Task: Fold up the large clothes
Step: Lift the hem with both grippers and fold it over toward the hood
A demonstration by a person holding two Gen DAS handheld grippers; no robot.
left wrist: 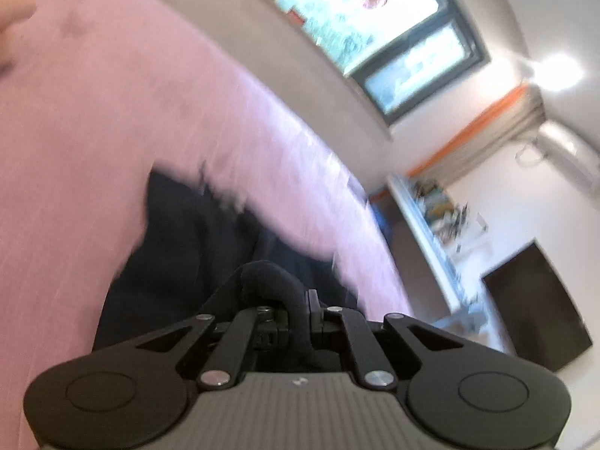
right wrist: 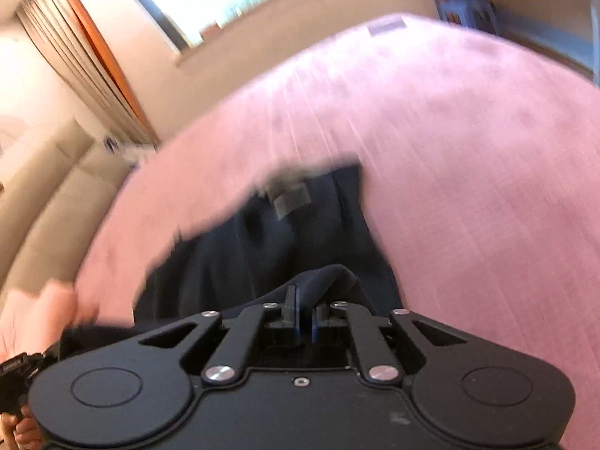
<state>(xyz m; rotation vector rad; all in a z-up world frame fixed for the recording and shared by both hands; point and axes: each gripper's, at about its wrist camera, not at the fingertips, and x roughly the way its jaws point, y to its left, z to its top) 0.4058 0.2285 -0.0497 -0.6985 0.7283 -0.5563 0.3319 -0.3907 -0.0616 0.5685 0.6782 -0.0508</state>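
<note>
A dark navy garment (left wrist: 195, 232) lies on a pink bed cover (left wrist: 93, 112). My left gripper (left wrist: 298, 302) is shut on a bunched fold of the navy garment and holds it up against the fingers. In the right wrist view my right gripper (right wrist: 303, 311) is shut on another fold of the same garment (right wrist: 300, 225), which stretches away over the pink cover (right wrist: 468, 150). A grey label (right wrist: 292, 197) shows on the garment near its far edge. Both views are blurred by motion.
A window (left wrist: 375, 33) and beige wall stand behind the bed. A white shelf with clutter (left wrist: 442, 221) and a dark screen (left wrist: 536, 300) are at the right. A curtain (right wrist: 82, 45) and beige sofa (right wrist: 48, 195) show in the right wrist view.
</note>
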